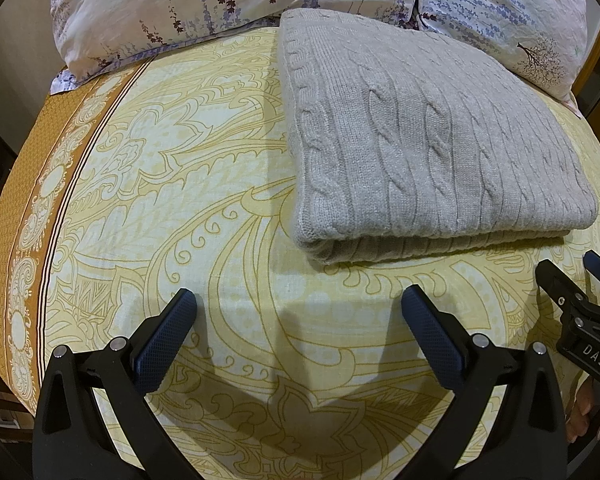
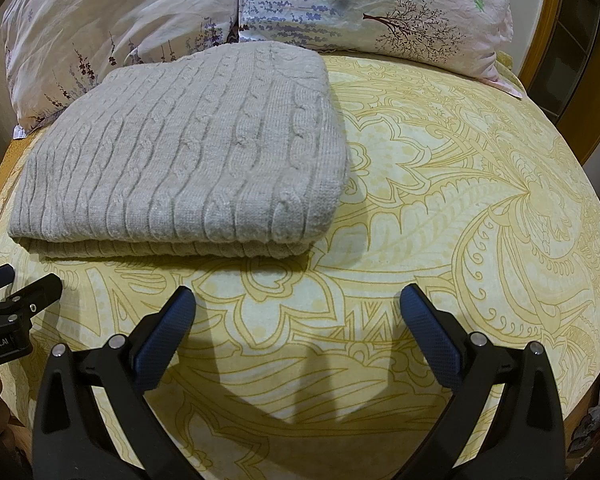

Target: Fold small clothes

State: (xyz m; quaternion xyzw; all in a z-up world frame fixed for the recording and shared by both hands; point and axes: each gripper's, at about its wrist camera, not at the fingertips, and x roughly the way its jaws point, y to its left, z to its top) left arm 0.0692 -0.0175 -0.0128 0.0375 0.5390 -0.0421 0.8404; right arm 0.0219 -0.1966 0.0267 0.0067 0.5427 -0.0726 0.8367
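Spread dimpled blue pads (image 1: 162,346), folded cable-knit sweater (image 1: 428,152)

Your left claw (image 1: 299,306) has two matte black plastic arms, each tipped with a dark blue pad (image 1: 162,342) of fine dotted texture, and round silver screws sit along the linkages. Your right claw (image 2: 298,303) is built the same way. From the left wrist view, its black body carries white lettering reading "DAS". From the right wrist view, the left one's label ends in "enRobot.AI". Bare fingers (image 1: 580,412) show under the right claw's body.
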